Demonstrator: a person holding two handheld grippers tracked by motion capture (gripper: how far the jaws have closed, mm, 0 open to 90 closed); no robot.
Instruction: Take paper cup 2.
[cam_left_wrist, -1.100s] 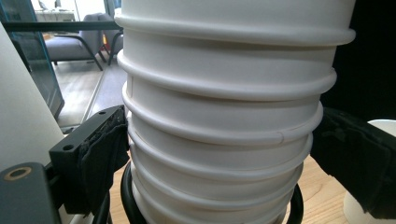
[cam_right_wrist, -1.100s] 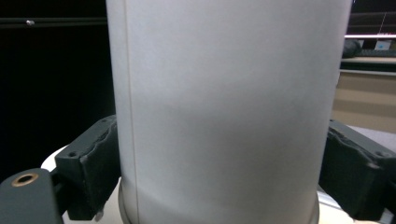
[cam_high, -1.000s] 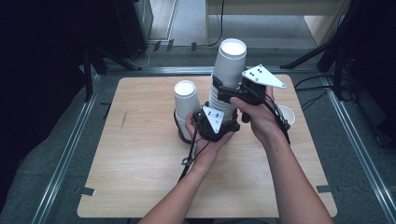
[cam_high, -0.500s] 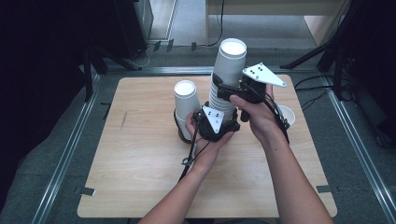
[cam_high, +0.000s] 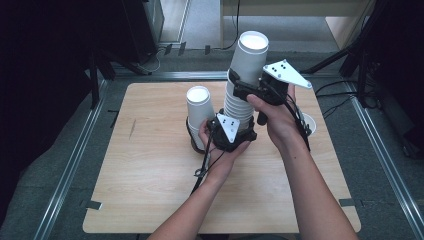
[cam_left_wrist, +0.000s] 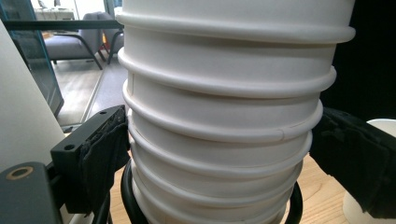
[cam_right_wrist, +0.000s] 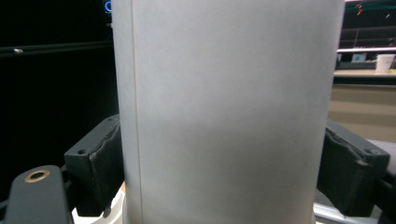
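A tall stack of white paper cups (cam_high: 240, 102) stands mid-table. My left gripper (cam_high: 239, 124) is shut on its ribbed lower rims, and in the left gripper view both pads (cam_left_wrist: 105, 149) press against the stack (cam_left_wrist: 224, 116). My right gripper (cam_high: 246, 82) sits higher, around the top cup (cam_high: 251, 55). Its jaws have just been closing with that cup (cam_right_wrist: 224, 107) between them, and the pads (cam_right_wrist: 100, 168) now touch both of its sides.
A second, shorter stack of white cups (cam_high: 199, 107) stands just left of the tall one in a black ring (cam_high: 191, 142). A lone white cup (cam_high: 311, 124) sits near the table's right edge. The wooden table (cam_high: 150, 190) has metal rails around it.
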